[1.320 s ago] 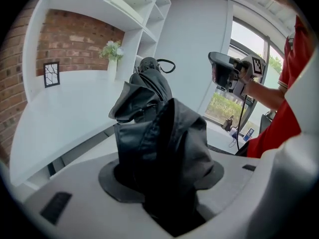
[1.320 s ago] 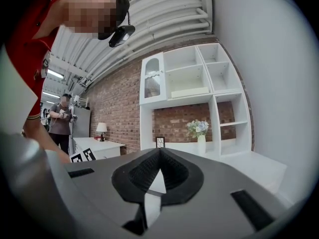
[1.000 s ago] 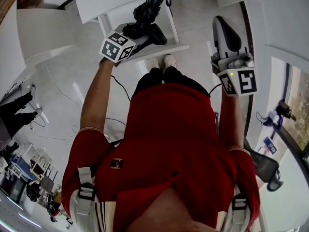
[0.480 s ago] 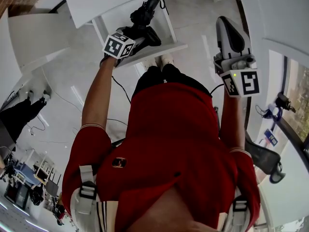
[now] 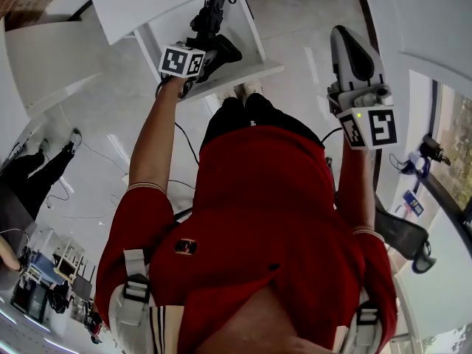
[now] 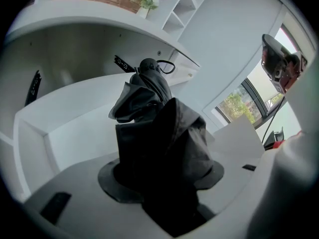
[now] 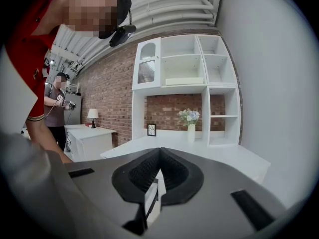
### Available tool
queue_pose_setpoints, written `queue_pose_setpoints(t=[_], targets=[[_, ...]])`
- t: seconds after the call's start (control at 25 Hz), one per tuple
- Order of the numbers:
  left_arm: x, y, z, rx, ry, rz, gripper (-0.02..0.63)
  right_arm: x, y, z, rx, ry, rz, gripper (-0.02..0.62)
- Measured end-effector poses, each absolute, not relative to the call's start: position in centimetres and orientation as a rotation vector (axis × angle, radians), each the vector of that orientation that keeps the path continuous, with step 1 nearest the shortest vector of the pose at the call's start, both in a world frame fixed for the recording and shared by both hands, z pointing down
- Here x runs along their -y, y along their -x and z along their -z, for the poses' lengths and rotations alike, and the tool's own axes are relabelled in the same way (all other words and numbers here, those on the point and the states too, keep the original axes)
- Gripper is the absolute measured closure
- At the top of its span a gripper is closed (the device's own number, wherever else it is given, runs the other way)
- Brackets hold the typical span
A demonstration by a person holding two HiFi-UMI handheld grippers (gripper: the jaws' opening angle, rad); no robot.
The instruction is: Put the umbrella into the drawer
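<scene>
My left gripper (image 6: 160, 151) is clamped on the folded black umbrella (image 6: 149, 96), which hangs just above the open white drawer (image 5: 252, 71). My right gripper (image 7: 159, 156) is well apart from the drawer, jaws closed on nothing.

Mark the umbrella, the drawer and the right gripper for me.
umbrella (image 6: 159, 138): left gripper view, on the folded black canopy.
drawer (image 5: 247, 74): head view, on its white front rim.
right gripper (image 7: 159, 156): right gripper view, where its closed jaw tips meet.
</scene>
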State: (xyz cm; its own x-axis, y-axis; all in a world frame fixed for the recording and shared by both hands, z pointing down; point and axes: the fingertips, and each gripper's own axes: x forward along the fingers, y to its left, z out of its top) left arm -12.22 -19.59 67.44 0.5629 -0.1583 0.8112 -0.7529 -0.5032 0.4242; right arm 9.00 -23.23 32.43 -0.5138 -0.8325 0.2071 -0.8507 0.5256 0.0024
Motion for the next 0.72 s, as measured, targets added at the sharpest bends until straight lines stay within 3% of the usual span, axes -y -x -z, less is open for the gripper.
queue_pose_setpoints(t=[0.72], targets=[[20.7, 14.5, -72.8, 0.827, -1.662, -0.935, 0.363, 22.2, -10.3, -33.5, 2.485, -1.493, -0.157, 0.598]])
